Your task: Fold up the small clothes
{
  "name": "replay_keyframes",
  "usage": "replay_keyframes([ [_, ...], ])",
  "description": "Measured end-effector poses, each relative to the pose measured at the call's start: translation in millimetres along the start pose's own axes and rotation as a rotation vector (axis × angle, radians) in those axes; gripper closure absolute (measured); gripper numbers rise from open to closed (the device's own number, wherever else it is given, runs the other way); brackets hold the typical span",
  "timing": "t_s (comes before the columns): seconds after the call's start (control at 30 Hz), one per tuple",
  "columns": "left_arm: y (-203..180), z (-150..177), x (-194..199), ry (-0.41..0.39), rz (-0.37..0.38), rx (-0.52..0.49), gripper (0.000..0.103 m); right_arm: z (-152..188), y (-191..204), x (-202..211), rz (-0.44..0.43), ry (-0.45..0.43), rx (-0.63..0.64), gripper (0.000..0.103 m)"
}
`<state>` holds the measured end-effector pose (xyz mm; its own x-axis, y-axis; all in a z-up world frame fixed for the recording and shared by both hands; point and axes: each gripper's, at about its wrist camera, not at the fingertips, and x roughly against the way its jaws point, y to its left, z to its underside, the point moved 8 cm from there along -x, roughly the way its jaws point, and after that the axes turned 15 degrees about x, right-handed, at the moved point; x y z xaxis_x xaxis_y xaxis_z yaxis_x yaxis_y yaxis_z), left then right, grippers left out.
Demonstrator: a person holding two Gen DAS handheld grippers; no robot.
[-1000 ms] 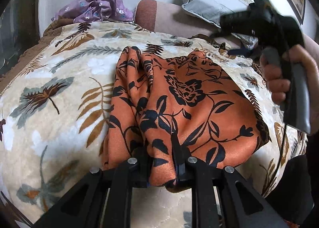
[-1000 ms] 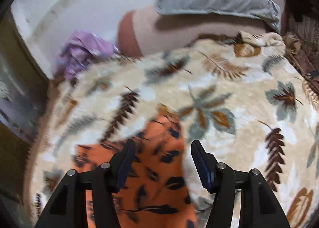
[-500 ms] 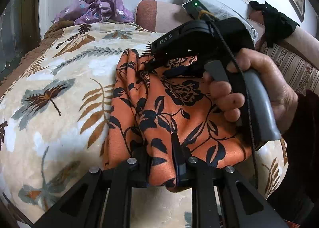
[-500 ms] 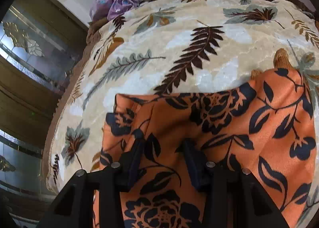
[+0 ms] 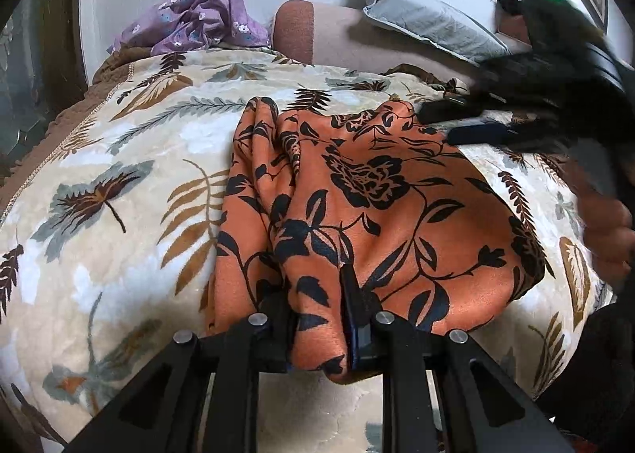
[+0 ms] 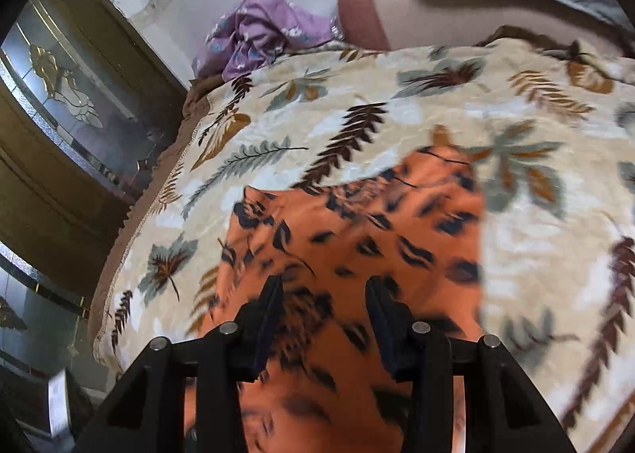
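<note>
An orange garment with black flowers (image 5: 381, 211) lies on the leaf-patterned blanket (image 5: 119, 191). My left gripper (image 5: 319, 318) is shut on the garment's near edge, cloth bunched between its fingers. My right gripper (image 6: 325, 306) is open and empty above the garment (image 6: 357, 238), which looks blurred there. In the left wrist view the right gripper (image 5: 444, 123) hangs blurred over the garment's far right corner, a hand behind it.
A purple flowered cloth (image 5: 198, 20) is heaped at the far left by the wall. A brown bolster (image 5: 325, 32) and a grey pillow (image 5: 428, 24) lie at the head. A wood-and-glass cabinet (image 6: 59, 127) stands left of the bed.
My right gripper has lifted off the garment's middle and swung back to the far right corner, jaws wider. The left gripper keeps its hold and has not moved.
</note>
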<state>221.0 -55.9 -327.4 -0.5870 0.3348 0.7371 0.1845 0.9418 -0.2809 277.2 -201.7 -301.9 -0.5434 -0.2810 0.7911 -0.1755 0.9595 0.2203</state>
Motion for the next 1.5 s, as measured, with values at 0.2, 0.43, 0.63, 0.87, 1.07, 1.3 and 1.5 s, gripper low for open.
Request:
replay_keyframes([
  [0.2,-0.6,0.9,0.8,-0.003,-0.010,0.003,0.082,63.4,-15.7,20.7,0.032,0.059,-0.021,0.052],
  [0.43,3.6,0.3,0.7,0.004,-0.017,0.020,0.079,118.9,-41.9,6.5,-0.145,0.017,-0.298,0.043],
  [0.63,13.6,-10.4,20.5,-0.011,0.005,0.065,0.080,116.8,-40.1,7.9,-0.123,0.005,-0.256,0.042],
  [0.87,0.7,-73.9,49.2,-0.071,0.024,0.040,0.060,116.7,-38.9,5.7,-0.129,0.022,-0.271,0.039],
  [1.07,-8.4,-117.2,-19.5,0.065,-0.032,0.040,0.059,114.1,-37.4,8.9,-0.116,0.041,-0.276,0.039],
  [1.3,7.2,-110.5,-121.1,0.284,-0.166,0.128,0.097,110.0,-35.3,15.0,-0.075,0.054,-0.235,0.039],
  [1.5,11.1,-110.4,-112.7,0.222,-0.198,0.103,0.100,97.9,-44.4,34.7,0.005,-0.009,-0.218,0.039],
])
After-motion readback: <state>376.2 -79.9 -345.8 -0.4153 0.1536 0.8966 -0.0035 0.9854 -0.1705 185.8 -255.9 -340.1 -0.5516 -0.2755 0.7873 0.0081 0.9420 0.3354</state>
